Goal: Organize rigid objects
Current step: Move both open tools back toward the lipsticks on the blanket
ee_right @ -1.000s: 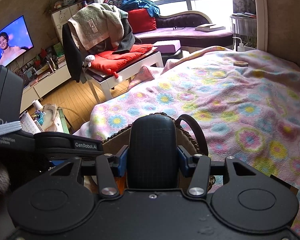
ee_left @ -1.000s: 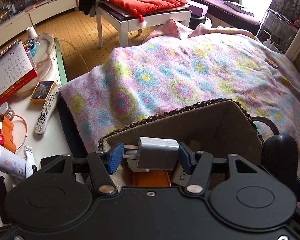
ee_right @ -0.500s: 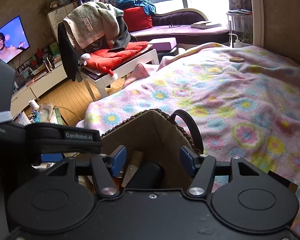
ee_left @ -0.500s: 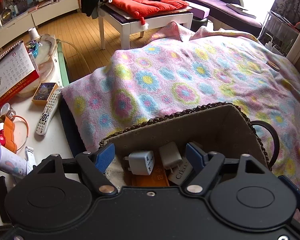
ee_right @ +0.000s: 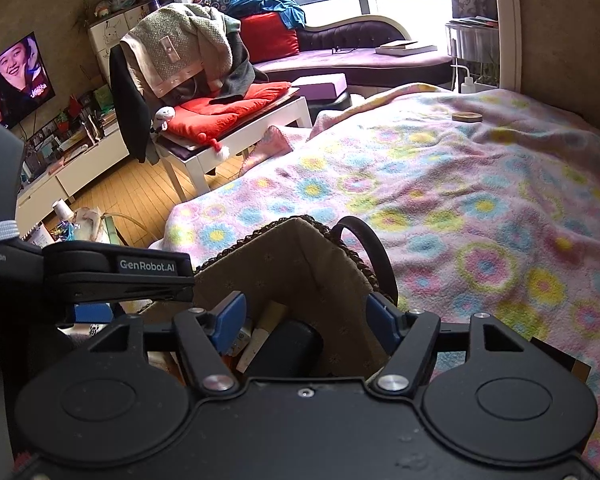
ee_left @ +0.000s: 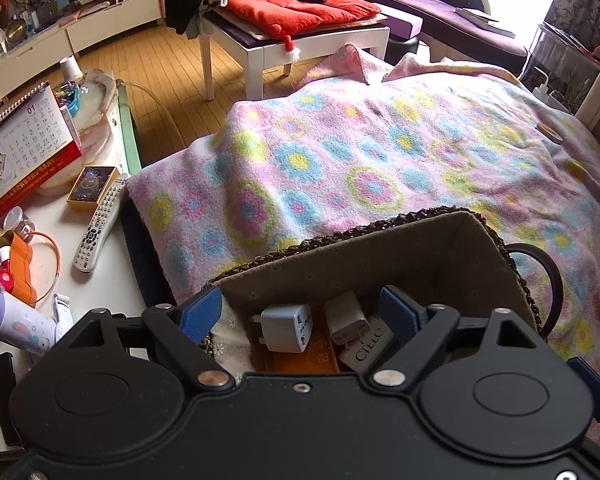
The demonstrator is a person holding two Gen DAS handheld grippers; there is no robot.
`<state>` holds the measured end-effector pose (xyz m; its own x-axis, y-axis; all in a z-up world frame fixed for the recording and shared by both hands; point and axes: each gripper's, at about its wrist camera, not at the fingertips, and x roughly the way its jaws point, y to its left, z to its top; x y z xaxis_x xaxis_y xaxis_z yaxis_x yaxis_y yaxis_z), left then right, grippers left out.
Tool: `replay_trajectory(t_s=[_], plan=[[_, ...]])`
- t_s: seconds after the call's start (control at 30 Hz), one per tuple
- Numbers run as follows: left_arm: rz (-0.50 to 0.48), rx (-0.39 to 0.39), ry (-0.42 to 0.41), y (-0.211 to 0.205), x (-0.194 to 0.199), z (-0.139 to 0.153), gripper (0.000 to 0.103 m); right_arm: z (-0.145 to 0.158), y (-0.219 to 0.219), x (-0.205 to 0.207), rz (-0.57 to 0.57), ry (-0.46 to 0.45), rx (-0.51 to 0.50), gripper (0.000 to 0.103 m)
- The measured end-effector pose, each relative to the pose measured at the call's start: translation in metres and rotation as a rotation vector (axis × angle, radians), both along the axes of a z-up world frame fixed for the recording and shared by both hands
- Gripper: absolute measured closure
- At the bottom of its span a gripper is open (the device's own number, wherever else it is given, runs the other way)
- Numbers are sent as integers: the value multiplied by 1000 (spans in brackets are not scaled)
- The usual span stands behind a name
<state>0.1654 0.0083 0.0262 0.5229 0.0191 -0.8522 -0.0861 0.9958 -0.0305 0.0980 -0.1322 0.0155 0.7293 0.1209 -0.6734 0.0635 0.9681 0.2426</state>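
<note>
Over the basket on the flowered blanket I hold both my tools. My left gripper, which one second ago was clamped on the grey plug adapter, is now opening and grips nothing; the adapter lies inside the basket beside a white charger. My right gripper before pinched the black case; now its jaws are also opening, and the case rests down in the basket, free between the fingers.
</note>
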Motion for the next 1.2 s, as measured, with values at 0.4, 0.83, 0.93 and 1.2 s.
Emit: replay_trajectory(t_s=[0.4,0.83,0.93,1.2], plan=[[14,34,-47,-5,-3,3,15,-1,-4,-3,-10,-3,0,30],[21,36,-119,-12,-10,11,4,-2,-12,-9,-38,-7,-11,25],[14,37,-117,-14,-10,10,4,-3,-15,-11,-45,-7,-13,24],[-24,30,-134,-22,-13,15,4,-7,-27,-20,-85,-7,-15,21]])
